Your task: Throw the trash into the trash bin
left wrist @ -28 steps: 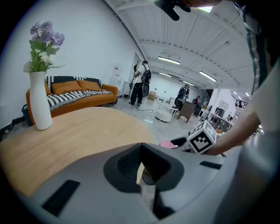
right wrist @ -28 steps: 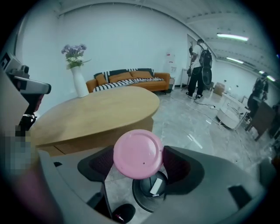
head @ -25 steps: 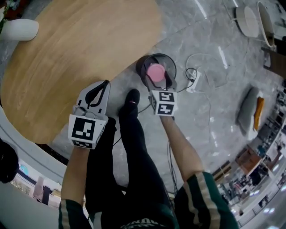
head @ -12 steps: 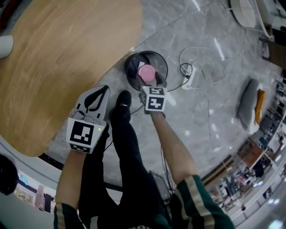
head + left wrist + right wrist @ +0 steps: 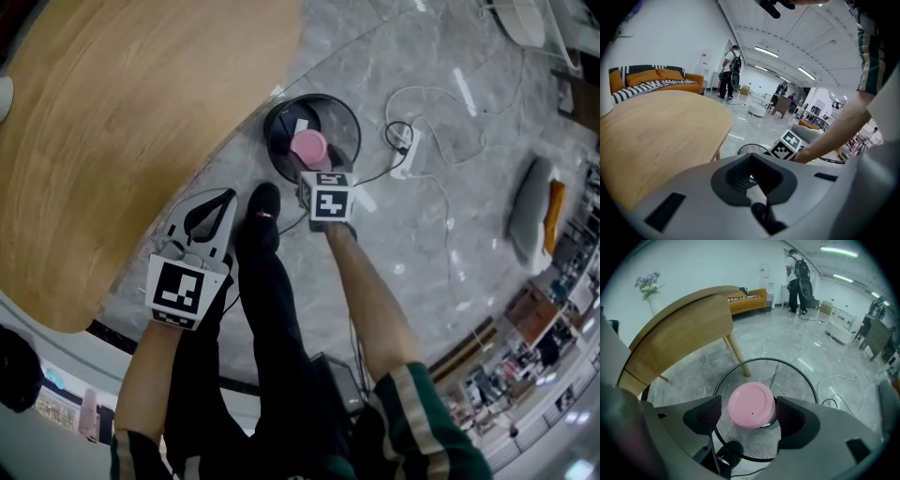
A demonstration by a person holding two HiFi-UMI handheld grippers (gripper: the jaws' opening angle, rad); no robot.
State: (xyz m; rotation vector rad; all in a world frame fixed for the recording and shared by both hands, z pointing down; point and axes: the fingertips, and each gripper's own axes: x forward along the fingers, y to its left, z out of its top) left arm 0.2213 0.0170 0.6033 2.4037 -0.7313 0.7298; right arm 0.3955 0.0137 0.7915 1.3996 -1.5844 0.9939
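Marble floor (image 5: 450,234), wooden table (image 5: 122,141); pink cup (image 5: 308,145) over bin (image 5: 279,141).

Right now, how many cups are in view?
1. The pink-lidded cup sits between the right gripper's jaws, over the wire trash bin. Others could be hidden inside the bin beneath it.

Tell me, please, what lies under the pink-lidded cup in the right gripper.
The black mesh trash bin stands open right under the cup. A white scrap lies inside; the cup hides much of its bottom.
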